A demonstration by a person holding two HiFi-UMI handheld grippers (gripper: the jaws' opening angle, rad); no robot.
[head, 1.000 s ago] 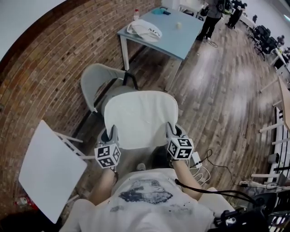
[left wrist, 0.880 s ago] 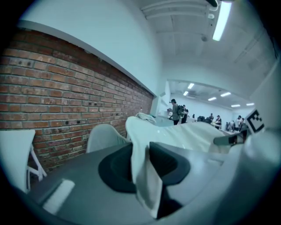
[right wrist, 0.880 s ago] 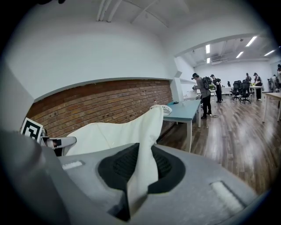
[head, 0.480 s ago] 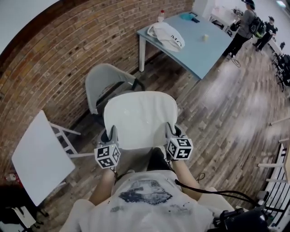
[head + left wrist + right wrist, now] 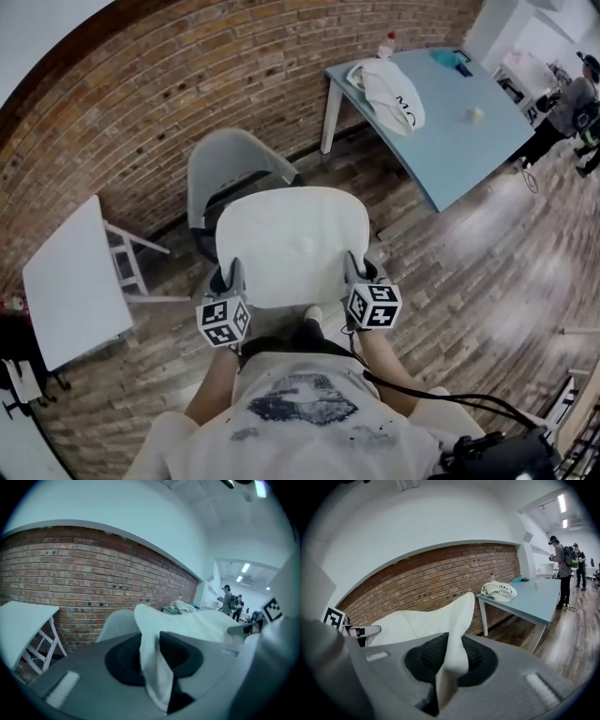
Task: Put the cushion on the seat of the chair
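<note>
Your left claw [image 5: 229,274] and right claw [image 5: 355,269] each clamped a side edge of the cushion [image 5: 291,239], held up before the chair [image 5: 228,161].

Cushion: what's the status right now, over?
Both shut on the cushion: left gripper on its left edge, right gripper on its right. Cushion held up flat, not yet on the chair ahead. Nothing seen blocking.

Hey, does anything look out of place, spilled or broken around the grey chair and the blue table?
Nothing stands out. The white seat cushion is bunched only where the left gripper and right gripper pinch its edges, above the grey plastic chair. A white cloth bag lies slumped on the light blue table; nothing spilled.
</note>
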